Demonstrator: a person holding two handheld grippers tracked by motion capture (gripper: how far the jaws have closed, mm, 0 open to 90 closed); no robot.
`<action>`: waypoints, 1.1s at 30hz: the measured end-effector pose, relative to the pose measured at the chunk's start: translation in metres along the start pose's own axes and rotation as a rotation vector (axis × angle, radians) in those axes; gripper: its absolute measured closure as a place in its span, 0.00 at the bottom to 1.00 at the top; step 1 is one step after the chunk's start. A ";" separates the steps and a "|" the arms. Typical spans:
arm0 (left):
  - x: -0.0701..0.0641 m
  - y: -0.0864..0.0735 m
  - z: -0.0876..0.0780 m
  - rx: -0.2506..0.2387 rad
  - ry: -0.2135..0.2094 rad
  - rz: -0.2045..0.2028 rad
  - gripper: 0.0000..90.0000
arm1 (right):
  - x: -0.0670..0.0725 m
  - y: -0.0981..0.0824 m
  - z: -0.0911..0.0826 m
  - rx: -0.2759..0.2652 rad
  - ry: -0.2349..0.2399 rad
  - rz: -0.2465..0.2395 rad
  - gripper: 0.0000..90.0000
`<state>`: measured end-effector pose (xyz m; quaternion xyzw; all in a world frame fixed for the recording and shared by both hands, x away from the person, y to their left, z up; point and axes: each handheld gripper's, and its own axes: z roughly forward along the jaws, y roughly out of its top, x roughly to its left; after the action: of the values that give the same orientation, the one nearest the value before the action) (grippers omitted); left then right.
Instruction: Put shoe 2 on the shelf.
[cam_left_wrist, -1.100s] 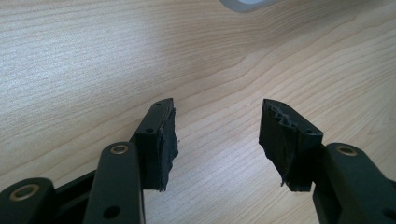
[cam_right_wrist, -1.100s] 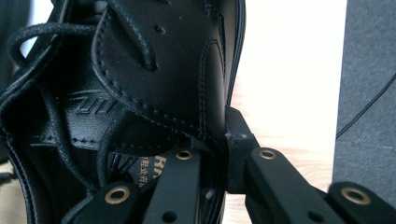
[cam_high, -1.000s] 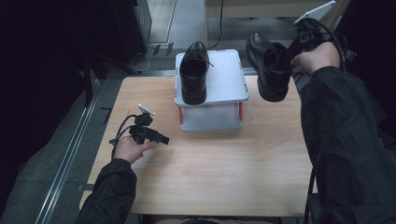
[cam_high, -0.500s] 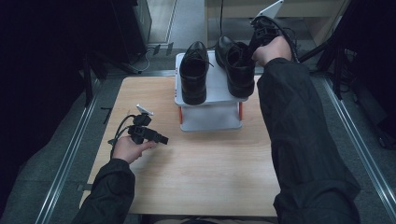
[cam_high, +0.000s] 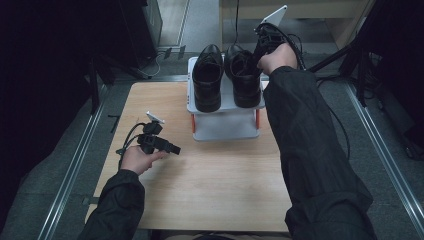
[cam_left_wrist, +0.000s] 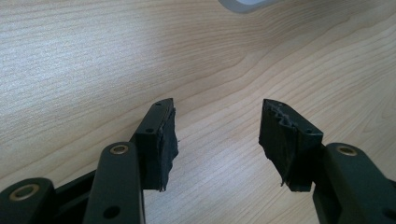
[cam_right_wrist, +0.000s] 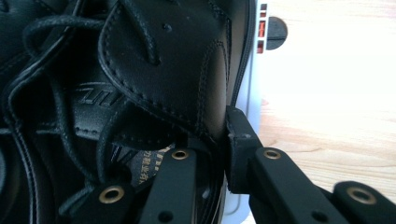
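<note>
Standing side by side on white plastic two-tier rack (cam_high: 224, 102): right black leather lace-up shoe (cam_high: 243, 72), glossy, stitched, beside matching left black shoe (cam_high: 207, 75). Right gripper (cam_high: 267, 42) at right shoe's heel; its own view closer: collar wall (cam_right_wrist: 219, 93) between jaws just easing apart, one pad inside, one outside. Left gripper (cam_left_wrist: 217, 135) spread wide, empty, over pale wooden table (cam_high: 225, 180).

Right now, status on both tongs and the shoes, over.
Left tongs open, empty, low over the table. Right tongs on the right shoe's side wall, jaws just easing open. Both shoes on the white stand, left shoe alongside. Nothing in the way.
</note>
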<state>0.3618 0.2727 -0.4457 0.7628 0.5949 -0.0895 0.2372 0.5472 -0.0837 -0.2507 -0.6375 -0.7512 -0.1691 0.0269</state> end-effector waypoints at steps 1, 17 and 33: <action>0.000 0.000 0.000 -0.001 0.000 -0.002 0.51 | 0.001 -0.001 0.000 0.005 0.011 0.004 0.90; -0.003 0.005 0.003 0.006 0.002 0.008 0.51 | 0.015 -0.015 0.005 0.020 0.022 -0.044 0.84; -0.001 0.004 0.002 0.002 0.011 0.004 0.50 | 0.011 -0.016 0.001 0.015 0.011 -0.086 0.67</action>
<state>0.3655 0.2701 -0.4465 0.7647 0.5945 -0.0853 0.2335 0.5298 -0.0751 -0.2522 -0.6033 -0.7791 -0.1679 0.0284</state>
